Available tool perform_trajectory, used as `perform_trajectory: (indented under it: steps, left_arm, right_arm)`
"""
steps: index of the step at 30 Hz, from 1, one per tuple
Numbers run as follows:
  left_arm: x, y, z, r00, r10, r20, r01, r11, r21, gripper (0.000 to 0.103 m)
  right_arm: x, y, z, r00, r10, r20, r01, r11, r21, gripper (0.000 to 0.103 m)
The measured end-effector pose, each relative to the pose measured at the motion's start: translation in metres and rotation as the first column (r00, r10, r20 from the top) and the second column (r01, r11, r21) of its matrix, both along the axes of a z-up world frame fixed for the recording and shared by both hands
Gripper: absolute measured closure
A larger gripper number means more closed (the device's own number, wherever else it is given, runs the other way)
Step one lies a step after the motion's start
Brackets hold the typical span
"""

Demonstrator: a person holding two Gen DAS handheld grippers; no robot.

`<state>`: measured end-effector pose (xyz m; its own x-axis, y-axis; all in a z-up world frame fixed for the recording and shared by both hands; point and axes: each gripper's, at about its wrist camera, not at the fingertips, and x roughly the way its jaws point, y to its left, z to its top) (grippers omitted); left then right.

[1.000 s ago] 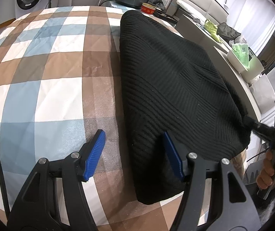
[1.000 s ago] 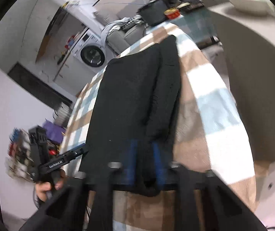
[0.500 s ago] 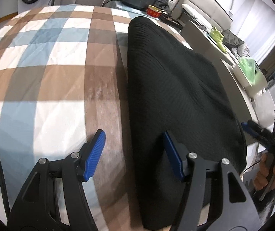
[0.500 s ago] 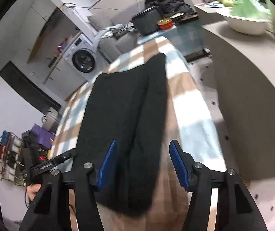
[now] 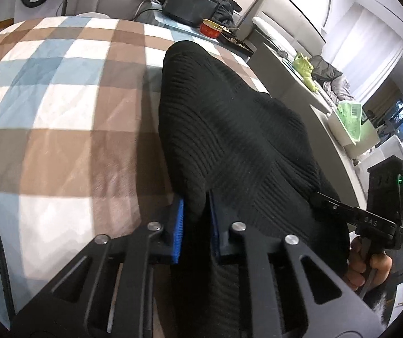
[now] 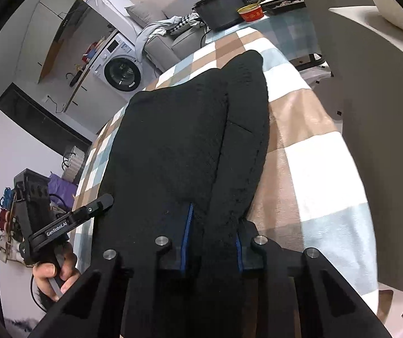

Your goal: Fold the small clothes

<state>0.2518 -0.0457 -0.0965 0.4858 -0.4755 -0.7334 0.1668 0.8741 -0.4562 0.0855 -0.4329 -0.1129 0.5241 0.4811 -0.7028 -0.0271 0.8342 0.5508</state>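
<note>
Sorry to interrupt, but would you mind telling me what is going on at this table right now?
A person is folding a black knitted garment on a table covered with a checked cloth, holding a gripper in each hand. The left gripper has just closed its fingers on the near edge of the garment. The right gripper has also been closing, with a bunched fold of the same near edge between its fingers. The rest of the garment lies stretched out away from them, one side folded over.

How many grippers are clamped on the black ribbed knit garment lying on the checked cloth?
2. The left gripper pinches the black ribbed knit garment at its near left corner; the right gripper pinches its near right edge. Both sets of jaws have just been closing on the fabric.
</note>
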Motion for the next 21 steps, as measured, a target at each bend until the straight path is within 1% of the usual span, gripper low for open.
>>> perform_trajectory:
  steps: [2,4,8,11,12,13,14,15,16,17,18,20,21]
  left_arm:
    - [-0.010,0.014,0.002,1.000,0.030,0.002,-0.030,1.000,0.002,0.091]
    - [-0.022,0.028,0.003,0.998,0.060,0.005,-0.060,0.998,0.016,0.091]
    - [-0.063,0.069,0.007,0.990,0.144,-0.001,-0.144,0.989,0.032,0.091]
    - [-0.088,0.101,0.009,0.981,0.196,-0.003,-0.196,0.980,0.033,0.091]
    - [-0.093,0.110,0.009,0.977,0.212,-0.004,-0.212,0.977,0.032,0.091]
    - [-0.098,0.119,0.009,0.972,0.233,-0.007,-0.233,0.972,0.029,0.091]
    - [-0.101,0.124,0.009,0.970,0.244,-0.009,-0.244,0.969,0.026,0.091]
    - [-0.102,0.131,0.010,0.967,0.256,-0.006,-0.256,0.967,0.017,0.088]
    - [-0.103,0.134,0.010,0.963,0.268,-0.005,-0.268,0.963,0.017,0.079]
    - [-0.102,0.139,0.011,0.959,0.283,-0.002,-0.283,0.959,0.032,0.077]
    - [-0.102,0.140,0.012,0.956,0.293,0.006,-0.293,0.955,0.046,0.074]
    - [-0.101,0.141,0.015,0.955,0.296,0.028,-0.297,0.954,0.051,0.074]
    - [-0.098,0.141,0.017,0.956,0.292,0.034,-0.293,0.955,0.049,0.071]
  right_arm:
    - [0.003,0.012,-0.002,1.000,0.025,-0.005,-0.025,0.999,0.027,0.080]
    - [0.001,0.030,-0.002,0.997,0.073,-0.004,-0.073,0.997,0.033,0.080]
    - [-0.005,0.070,-0.002,0.987,0.163,-0.011,-0.162,0.985,0.054,0.080]
    - [-0.014,0.102,-0.002,0.967,0.253,-0.027,-0.250,0.966,0.069,0.080]
    - [-0.016,0.114,-0.002,0.954,0.298,-0.039,-0.295,0.953,0.071,0.078]
    - [-0.019,0.120,-0.001,0.946,0.321,-0.045,-0.318,0.946,0.068,0.078]
    - [-0.018,0.124,0.000,0.941,0.334,-0.055,-0.331,0.942,0.063,0.074]
    - [-0.016,0.126,0.002,0.940,0.335,-0.065,-0.333,0.942,0.045,0.069]
    - [-0.012,0.126,0.007,0.949,0.310,-0.063,-0.311,0.951,-0.002,0.066]
    - [-0.007,0.123,0.013,0.960,0.275,-0.046,-0.276,0.960,-0.036,0.056]
    - [-0.005,0.121,0.017,0.968,0.249,-0.029,-0.251,0.967,-0.051,0.054]
    - [0.005,0.113,0.033,0.983,0.179,0.030,-0.177,0.982,-0.071,0.054]
    - [0.008,0.113,0.038,0.983,0.176,0.050,-0.173,0.983,-0.067,0.054]
